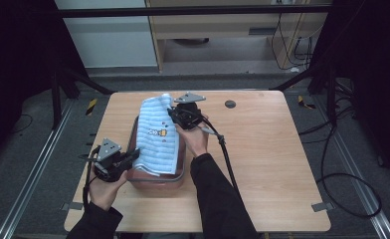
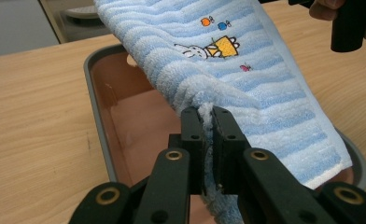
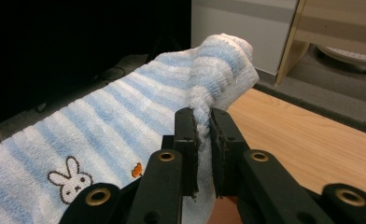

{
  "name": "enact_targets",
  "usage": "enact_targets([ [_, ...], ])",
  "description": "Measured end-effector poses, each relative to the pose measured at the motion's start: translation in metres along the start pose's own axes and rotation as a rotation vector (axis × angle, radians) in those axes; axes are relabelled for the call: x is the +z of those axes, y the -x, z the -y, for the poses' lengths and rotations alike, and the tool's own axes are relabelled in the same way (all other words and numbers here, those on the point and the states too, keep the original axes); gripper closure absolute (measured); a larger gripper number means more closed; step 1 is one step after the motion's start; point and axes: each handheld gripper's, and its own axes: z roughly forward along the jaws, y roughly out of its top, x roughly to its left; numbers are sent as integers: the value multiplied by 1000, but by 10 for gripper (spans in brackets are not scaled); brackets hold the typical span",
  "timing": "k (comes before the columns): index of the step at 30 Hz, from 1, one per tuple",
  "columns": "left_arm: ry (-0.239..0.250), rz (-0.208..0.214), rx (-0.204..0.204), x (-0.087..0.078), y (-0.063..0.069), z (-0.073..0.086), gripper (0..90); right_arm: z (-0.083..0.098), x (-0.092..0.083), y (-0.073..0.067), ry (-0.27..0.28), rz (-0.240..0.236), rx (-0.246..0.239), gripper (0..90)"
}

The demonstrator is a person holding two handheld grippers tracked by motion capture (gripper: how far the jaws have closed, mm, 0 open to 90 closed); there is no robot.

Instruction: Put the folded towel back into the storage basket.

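Both my jaws are clamped on the striped towel: left gripper pinches a bunched near corner, right gripper pinches a fold at the far end, near the desk's back edge. The towel hangs stretched between them over the brown tray, which sits left of centre toward the desk's front edge; the far end is held higher, the near end dips toward the tray. Risks as I read them: each bite is thin. In the left gripper view the left gripper holds only a ridge of terry at the jaw tips, and in the right gripper view the right gripper has a similar narrow fold, so uneven tension could pull the cloth out of one side. If one side lets go, the towel likely swings and drapes half over the tray rim onto the desk. Lowering out of step would probably bunch it against the rim instead of laying it flat. My left gripper sits just beside the tray's near-left corner, so it could knock the tray askew. Can't tell whether the tray is wet inside.
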Motion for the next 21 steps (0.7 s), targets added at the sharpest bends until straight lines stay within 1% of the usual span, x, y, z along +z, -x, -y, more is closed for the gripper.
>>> enact_targets([
  [1,-8,0,2,1,0,2,844,1,1,0,-2,-1,1,825],
  [4,-12,-5,8,3,1,3,844,7,4,-1,-13,1,-1,825],
  [5,-22,-8,15,5,0,5,844,8,5,-1,-14,1,-3,825],
  [11,-43,-13,18,8,0,10,844,16,9,0,-32,0,3,825],
  [13,-58,-15,25,11,0,12,844,20,11,0,-41,0,3,825],
  [21,-83,-24,36,18,2,18,844,33,19,1,-70,0,8,824],
])
